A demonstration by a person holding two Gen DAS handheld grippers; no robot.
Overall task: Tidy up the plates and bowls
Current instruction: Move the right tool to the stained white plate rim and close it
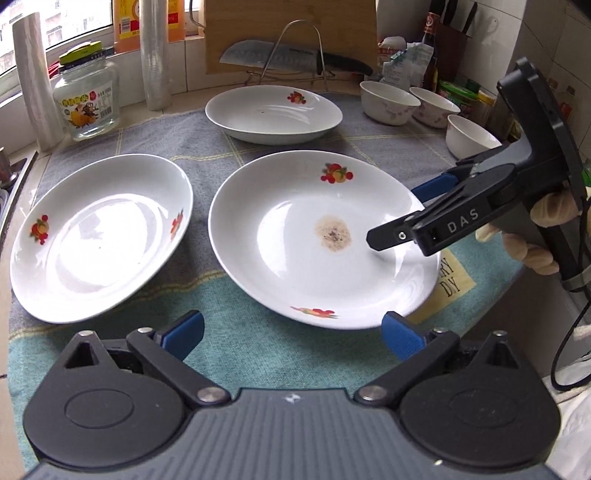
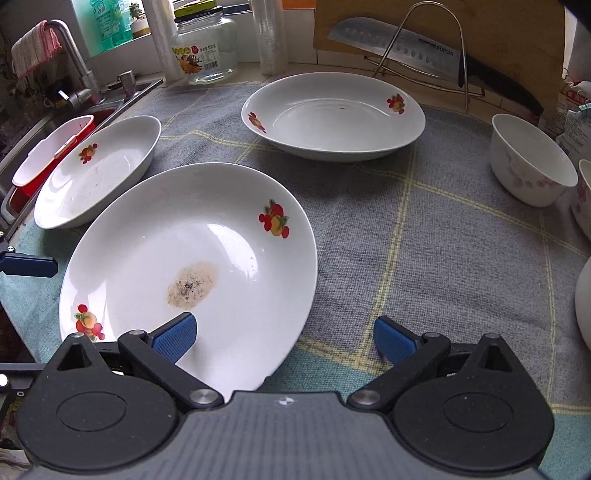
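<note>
A: Kitchen counter, item one: a grey checked cloth (image 2: 424, 236) is laid over it, with a teal towel (image 1: 236, 332) at the near edge. A sink (image 2: 92, 107) with a tap is seen at the left, and a glass jar (image 1: 86, 99), a cleaver (image 1: 291, 55) on a wire rack and a wooden board (image 1: 288, 22) are ranged along the back.

B: Task items are listed how?

A: Three fruit-print plates are entered: the stained plate (image 1: 314, 240) nearest, a second plate (image 1: 99, 236) to its left, a far plate (image 1: 273, 112) behind. Three small bowls (image 1: 421, 105) are grouped at the right, apart from the plates. Nothing is stacked yet.

B: Grippers?

A: The right gripper (image 2: 282, 338) is held with its jaws spread, one blue pad above the stained plate's near rim, the other outside it; nothing is clamped. The left gripper (image 1: 291, 334) is likewise spread wide and empty, just short of the same plate.

B: Advice for the step?

A: The rim is judged to be the target. It is best straddled squarely, one pad inside and one beneath, before closing; glazed china is likely slippery, so a shallow bite could be lost on lifting.
</note>
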